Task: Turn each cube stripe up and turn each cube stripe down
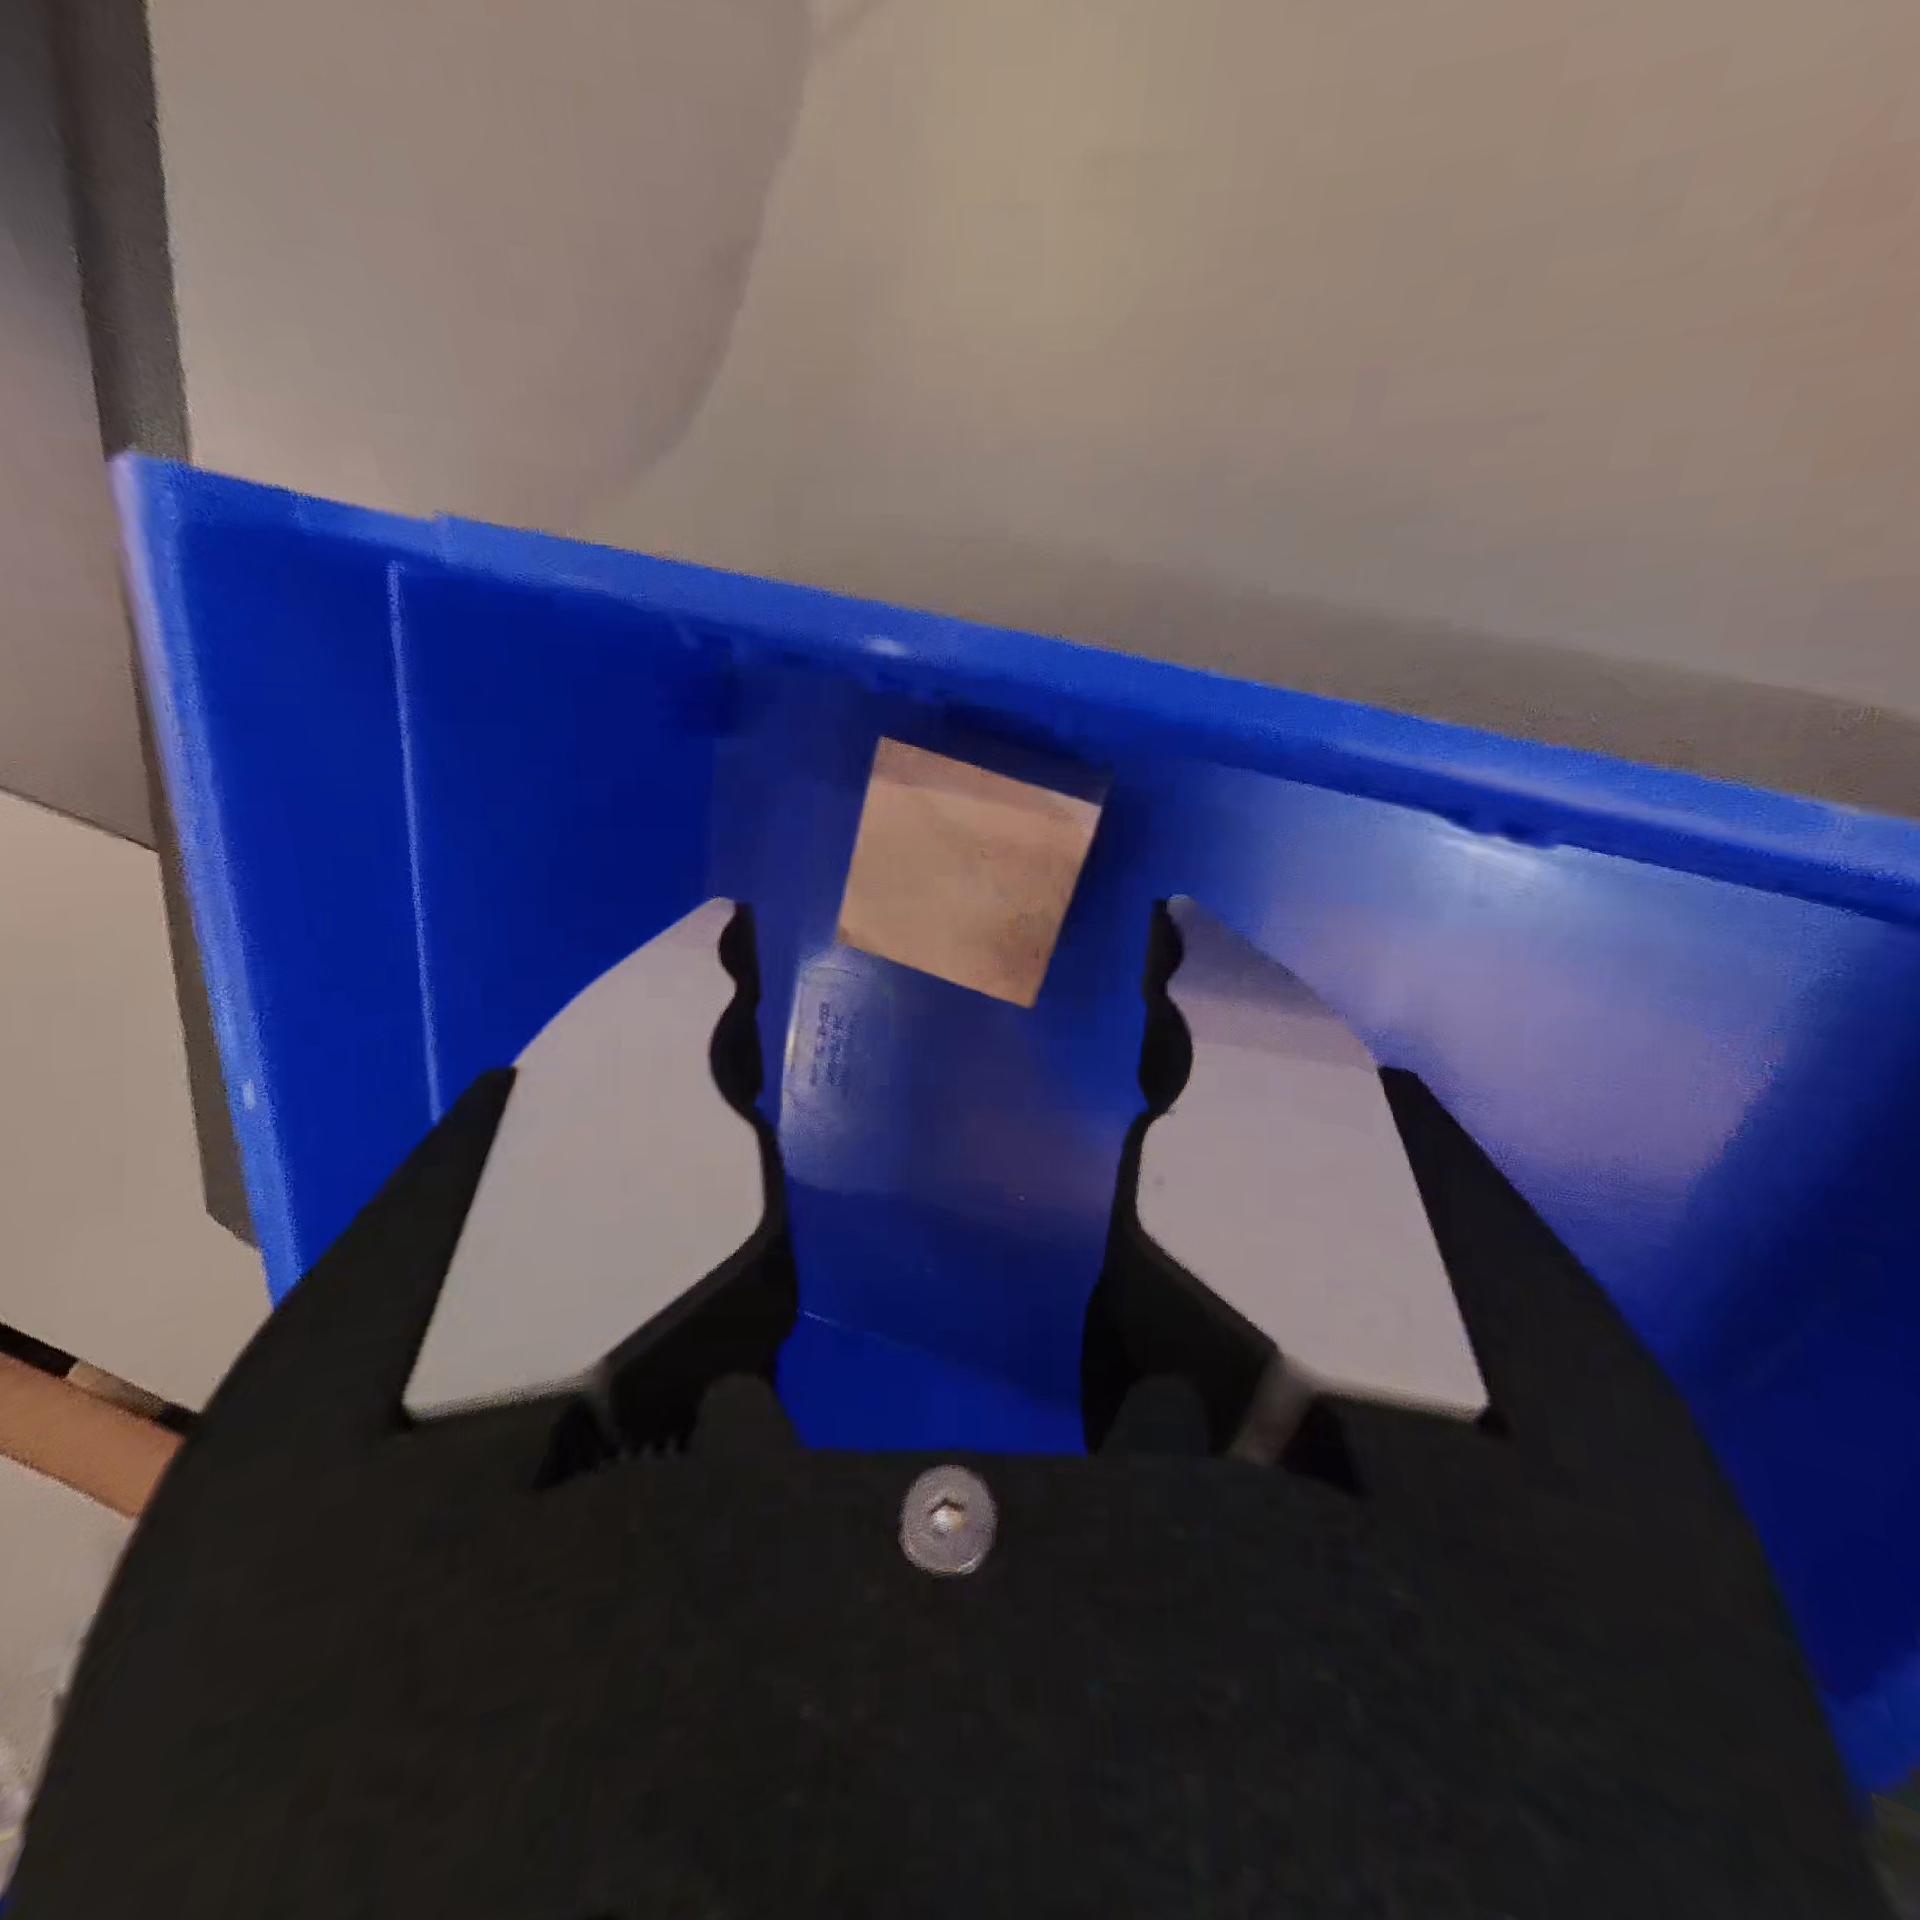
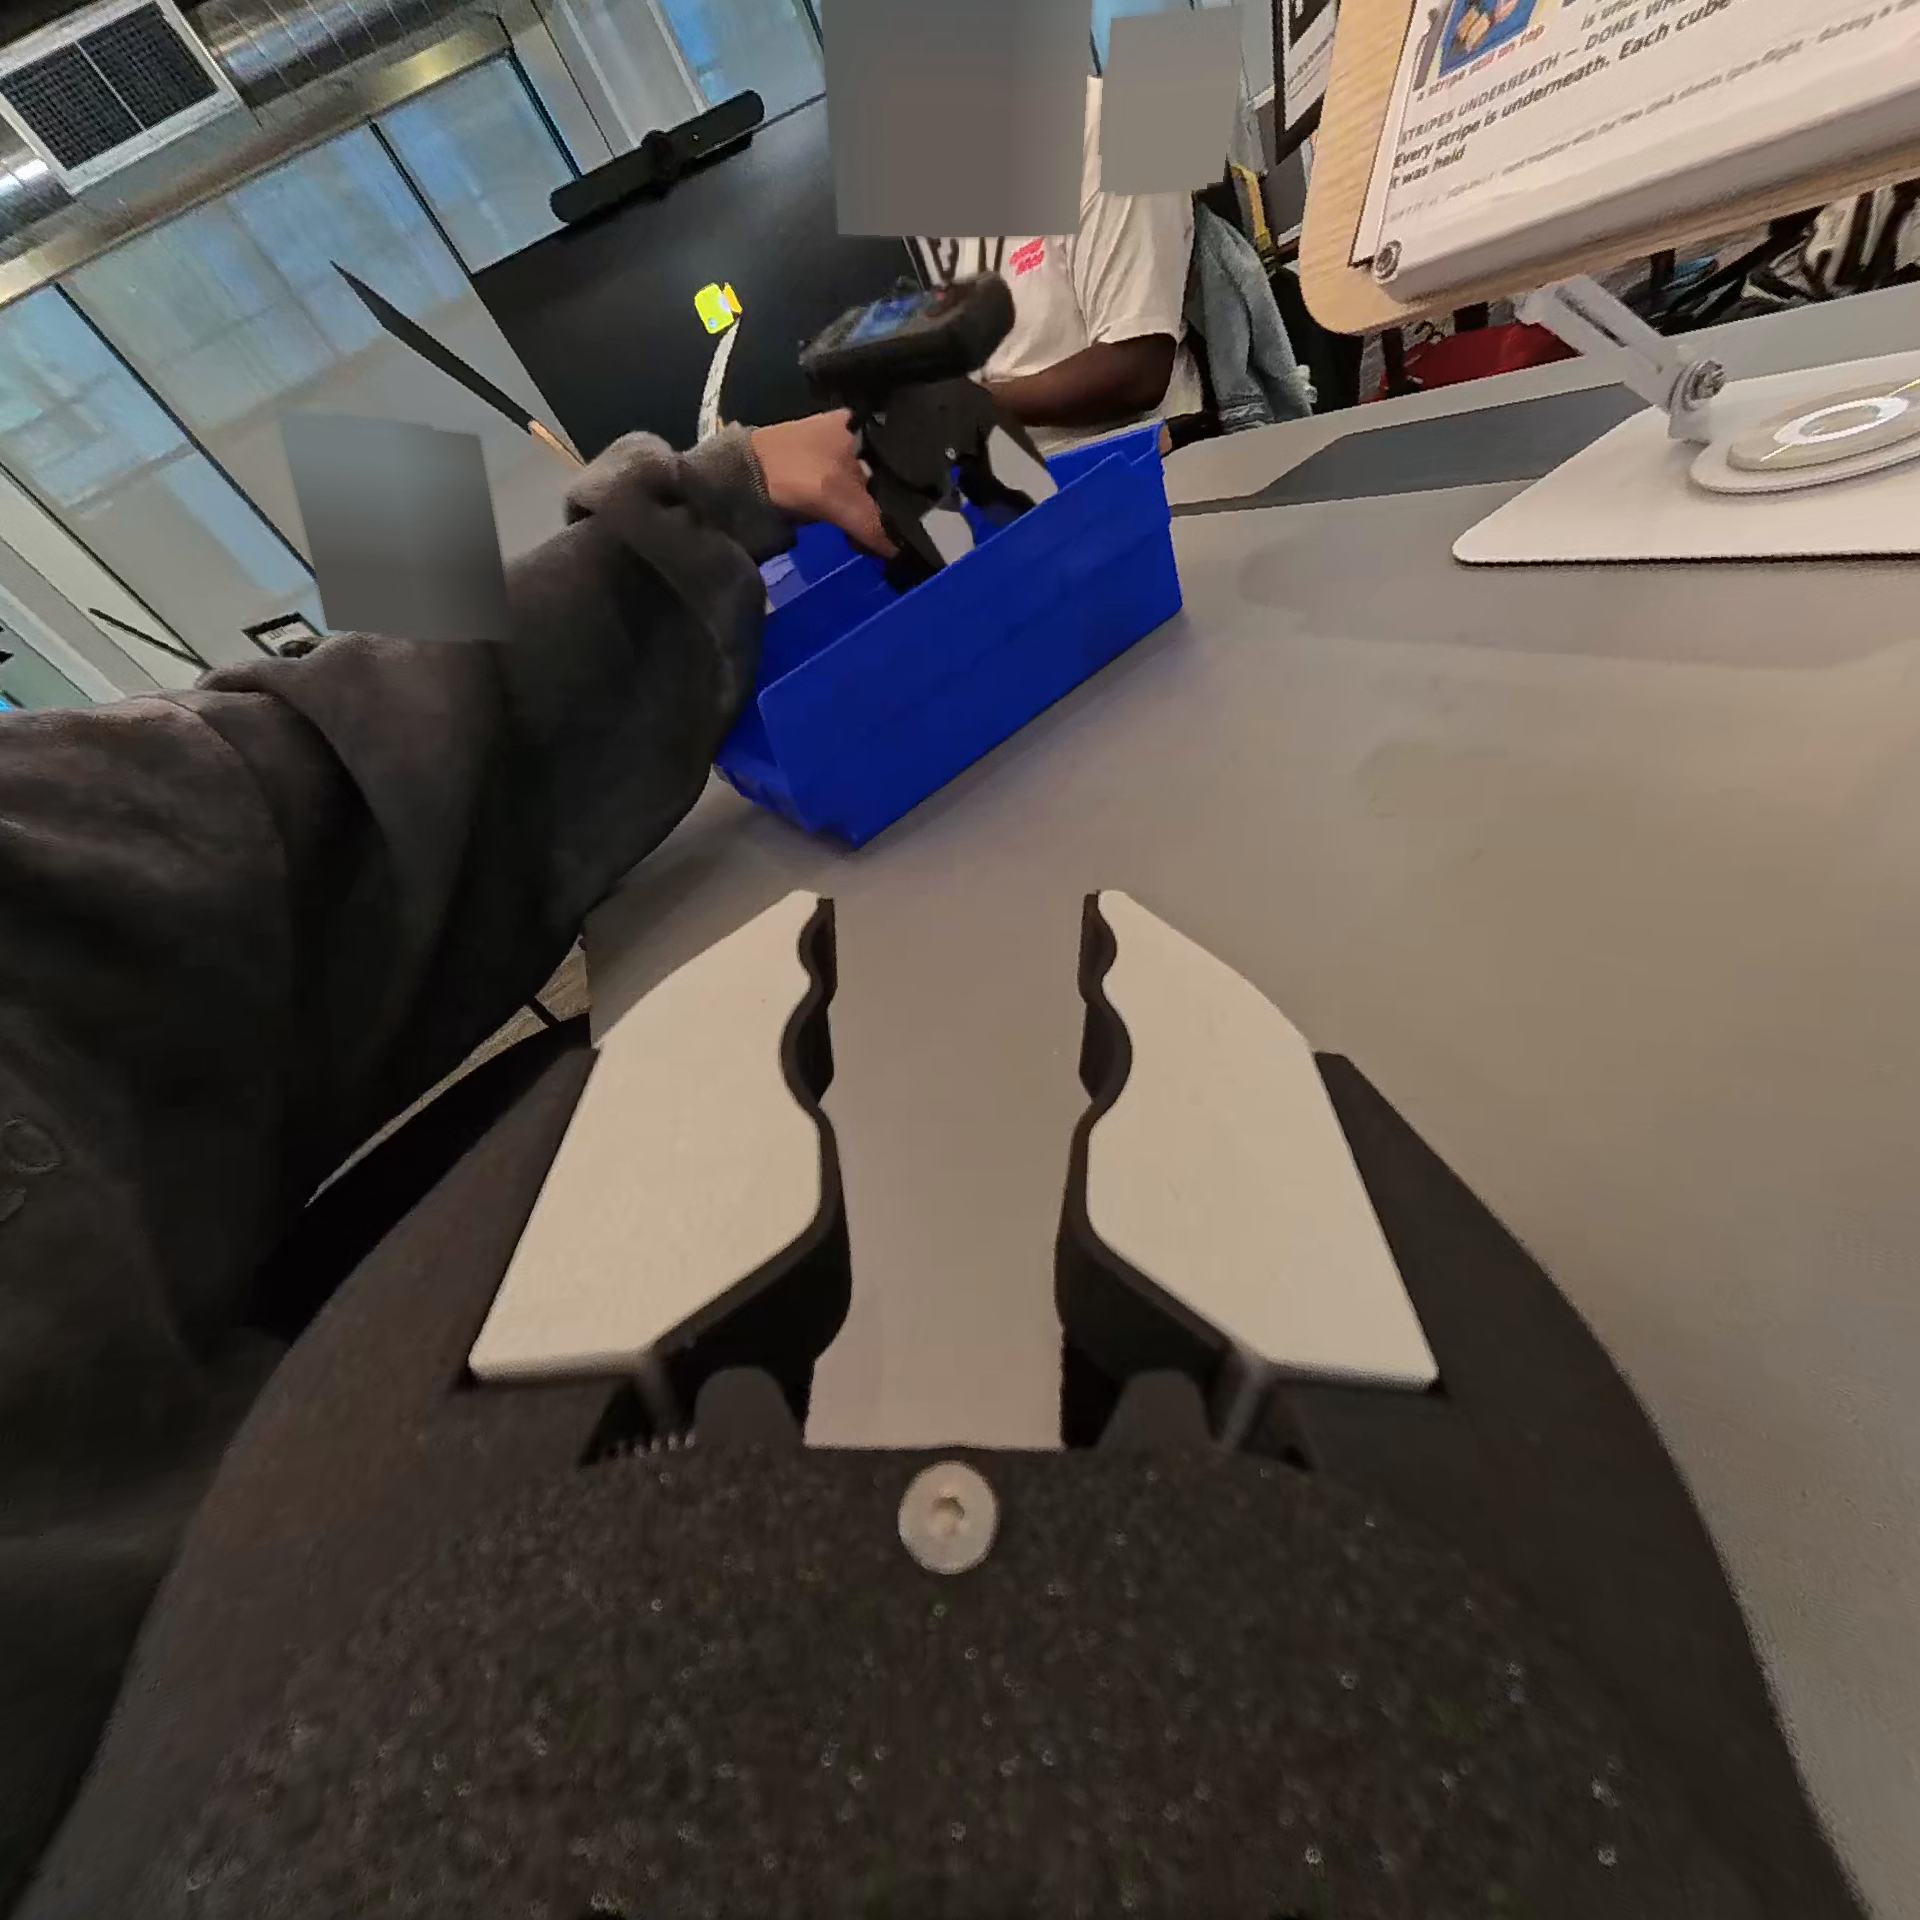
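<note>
Blue bin [image 2: 966, 665] on grey desk [image 2: 1455, 831] holds 1 wooden cube [image 1: 966, 868]; left gripper [image 1: 951, 914] inside, jaws open, empty. Right gripper [image 2: 956, 914] over desk, jaws open, empty.

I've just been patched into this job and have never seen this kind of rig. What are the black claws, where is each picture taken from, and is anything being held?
There is no robot arm. A person holds a black two-finger gripper in each hand, and each gripper carries a camera looking forward along its fingers.

The left wrist view shows the left gripper reaching into a blue plastic bin. On the bin floor, just ahead of the fingertips, lies a pale tan cube. The image is blurred and I see no stripe on the face shown. The fingers are apart and hold nothing.

The right wrist view shows the right gripper, open and empty over the grey tabletop. Farther off are the same bin and the person's hand on the left gripper.
</note>
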Motion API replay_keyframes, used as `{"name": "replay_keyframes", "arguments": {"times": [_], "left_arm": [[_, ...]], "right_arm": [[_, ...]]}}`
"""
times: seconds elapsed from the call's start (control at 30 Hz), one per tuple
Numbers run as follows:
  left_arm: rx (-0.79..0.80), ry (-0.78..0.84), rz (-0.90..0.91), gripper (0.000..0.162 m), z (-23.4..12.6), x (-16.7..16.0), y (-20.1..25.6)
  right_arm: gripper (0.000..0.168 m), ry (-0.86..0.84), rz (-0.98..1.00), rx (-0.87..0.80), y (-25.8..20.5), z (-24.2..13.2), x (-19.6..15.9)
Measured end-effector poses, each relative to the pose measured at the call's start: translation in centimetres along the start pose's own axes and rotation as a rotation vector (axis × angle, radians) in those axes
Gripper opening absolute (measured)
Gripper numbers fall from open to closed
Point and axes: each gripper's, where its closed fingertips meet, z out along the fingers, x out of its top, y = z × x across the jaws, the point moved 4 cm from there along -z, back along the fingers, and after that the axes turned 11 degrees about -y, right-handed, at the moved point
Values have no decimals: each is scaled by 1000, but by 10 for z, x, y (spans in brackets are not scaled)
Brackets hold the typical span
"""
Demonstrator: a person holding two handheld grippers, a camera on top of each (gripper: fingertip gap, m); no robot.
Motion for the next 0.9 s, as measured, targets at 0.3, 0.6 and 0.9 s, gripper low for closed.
{"name": "replay_keyframes", "arguments": {"times": [0.3,0.6,0.9], "left_arm": [[-106,16,12,47,0,-9,4],[-89,290,-301,47,-102,-41,51],[-581,755,-658,46,-147,65,158]], "right_arm": [[42,-52,4,5,3,13,-3],[42,-27,9,39,-3,5,-1],[48,-32,107,139,-6,11,29]]}}
